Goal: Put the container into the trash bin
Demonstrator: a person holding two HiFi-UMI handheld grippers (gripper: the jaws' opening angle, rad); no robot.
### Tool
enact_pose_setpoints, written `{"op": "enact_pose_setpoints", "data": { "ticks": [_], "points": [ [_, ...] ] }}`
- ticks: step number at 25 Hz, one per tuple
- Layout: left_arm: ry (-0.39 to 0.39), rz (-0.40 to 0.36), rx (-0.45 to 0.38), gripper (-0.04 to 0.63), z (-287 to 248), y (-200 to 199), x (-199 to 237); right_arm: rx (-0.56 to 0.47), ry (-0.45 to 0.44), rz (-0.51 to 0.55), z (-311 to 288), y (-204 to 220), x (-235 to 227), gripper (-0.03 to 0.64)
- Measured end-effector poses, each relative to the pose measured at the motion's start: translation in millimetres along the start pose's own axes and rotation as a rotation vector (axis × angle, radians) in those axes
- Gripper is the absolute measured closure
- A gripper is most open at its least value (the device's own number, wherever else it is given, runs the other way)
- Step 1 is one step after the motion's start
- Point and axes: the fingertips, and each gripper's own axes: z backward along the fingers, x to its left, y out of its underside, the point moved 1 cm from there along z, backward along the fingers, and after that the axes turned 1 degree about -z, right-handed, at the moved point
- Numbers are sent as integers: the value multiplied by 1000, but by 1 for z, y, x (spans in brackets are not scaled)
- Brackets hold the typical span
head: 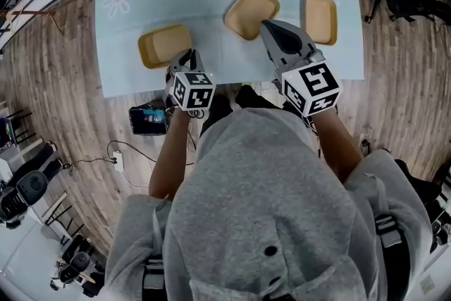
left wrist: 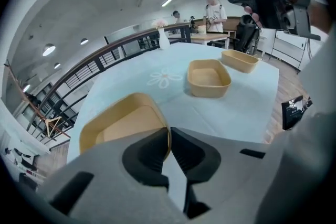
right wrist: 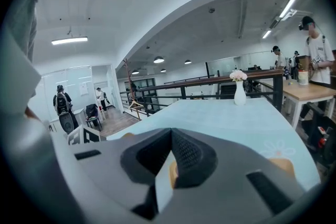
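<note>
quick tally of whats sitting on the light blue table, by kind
tan containers: 3
vase with flowers: 1
total: 4

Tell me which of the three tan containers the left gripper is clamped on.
The leftmost container in the head view: the left gripper is shut on its rim. The other two lie further right, clear of it.
</note>
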Motion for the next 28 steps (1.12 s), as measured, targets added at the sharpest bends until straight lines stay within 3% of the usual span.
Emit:
{"op": "enact_pose_setpoints", "data": {
  "ticks": [5, 11, 23, 28],
  "points": [
    [-74, 66, -5, 561, 17, 18, 26, 12, -66, 21, -21, -2, 22, 592],
    [-163, 200, 4, 561, 51, 66, 60, 23, -171, 52, -41, -3, 74, 592],
    [-336, 468, 98, 561, 134, 232, 132, 56, -440, 146, -116, -4, 244, 592],
    [-394, 543, 115, 561, 166, 283, 154, 84, -534, 169, -139, 4, 309, 592]
  ]
}}
